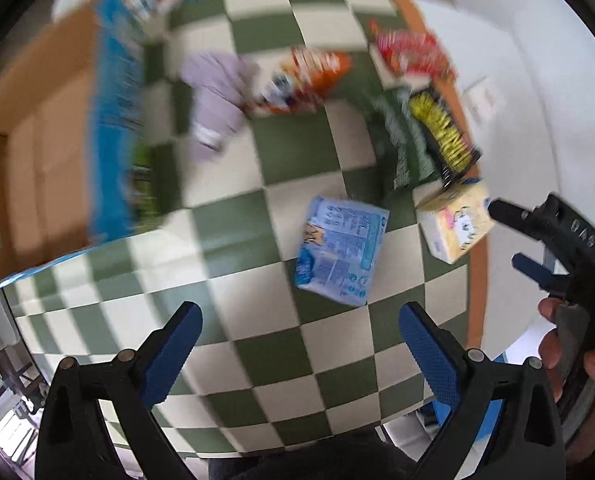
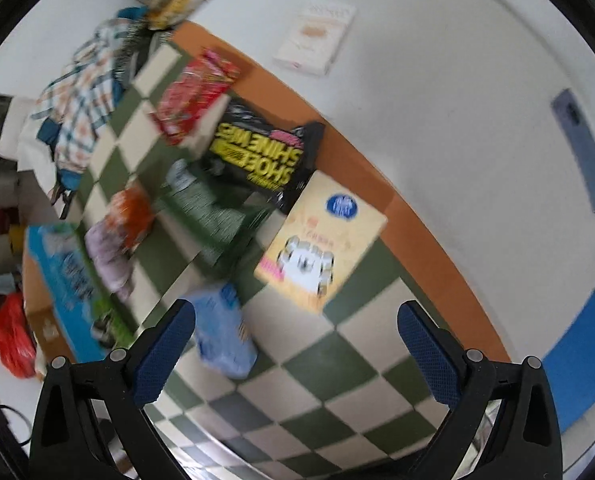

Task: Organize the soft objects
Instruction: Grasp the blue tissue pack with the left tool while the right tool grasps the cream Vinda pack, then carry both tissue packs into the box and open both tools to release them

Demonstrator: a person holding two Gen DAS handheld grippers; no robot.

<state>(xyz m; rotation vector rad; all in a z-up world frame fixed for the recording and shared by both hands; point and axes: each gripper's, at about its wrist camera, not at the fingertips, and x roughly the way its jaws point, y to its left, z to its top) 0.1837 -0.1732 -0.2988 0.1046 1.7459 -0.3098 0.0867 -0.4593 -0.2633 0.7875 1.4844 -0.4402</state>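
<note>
Soft packs lie on a green-and-white checkered cloth. A blue tissue pack lies just ahead of my left gripper, which is open and empty above the cloth. The pack also shows in the right wrist view, beside the left finger of my right gripper, also open and empty. A yellow tissue pack lies ahead of it, also in the left view. Farther off lie a black-and-yellow pack, a green pack, a red pack, an orange bag and a lilac cloth item.
A blue-edged cardboard box stands at the cloth's left side; it also shows in the right view. An orange table edge borders a white surface holding a white box and a phone. Checked fabric lies far left.
</note>
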